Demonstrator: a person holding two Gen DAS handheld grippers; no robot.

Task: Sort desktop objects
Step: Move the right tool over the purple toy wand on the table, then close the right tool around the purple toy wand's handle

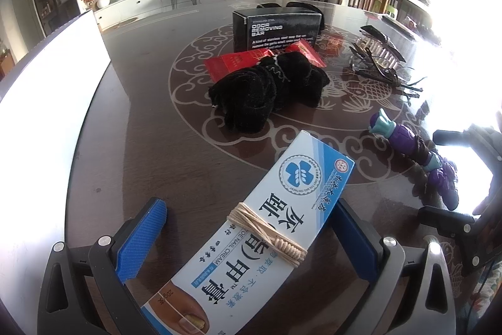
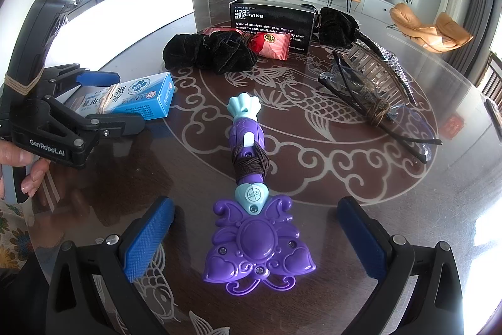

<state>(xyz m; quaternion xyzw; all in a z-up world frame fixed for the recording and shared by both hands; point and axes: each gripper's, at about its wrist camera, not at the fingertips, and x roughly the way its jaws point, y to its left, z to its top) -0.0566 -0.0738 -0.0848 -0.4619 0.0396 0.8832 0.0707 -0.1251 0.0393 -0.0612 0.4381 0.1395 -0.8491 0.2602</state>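
On table | 1 cream box (image 1: 263, 218) between spread left gripper (image 1: 251, 240) fingers | 1 toy wand (image 2: 251, 193), right gripper (image 2: 255, 237) agape, seemingly empty

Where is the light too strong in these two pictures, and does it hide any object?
Left wrist view: window glare whitens the right edge, washing out the table beyond the hair clip and dimming the purple toy. Right wrist view: even light, the purple toy sharp; only small glare low on the right rim.

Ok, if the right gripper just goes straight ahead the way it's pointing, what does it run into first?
The purple toy wand. Its ornate head already lies between the open right gripper fingers, handle pointing away. Pushing on would meet that head first; how much gap remains is hard to judge in the fisheye view.
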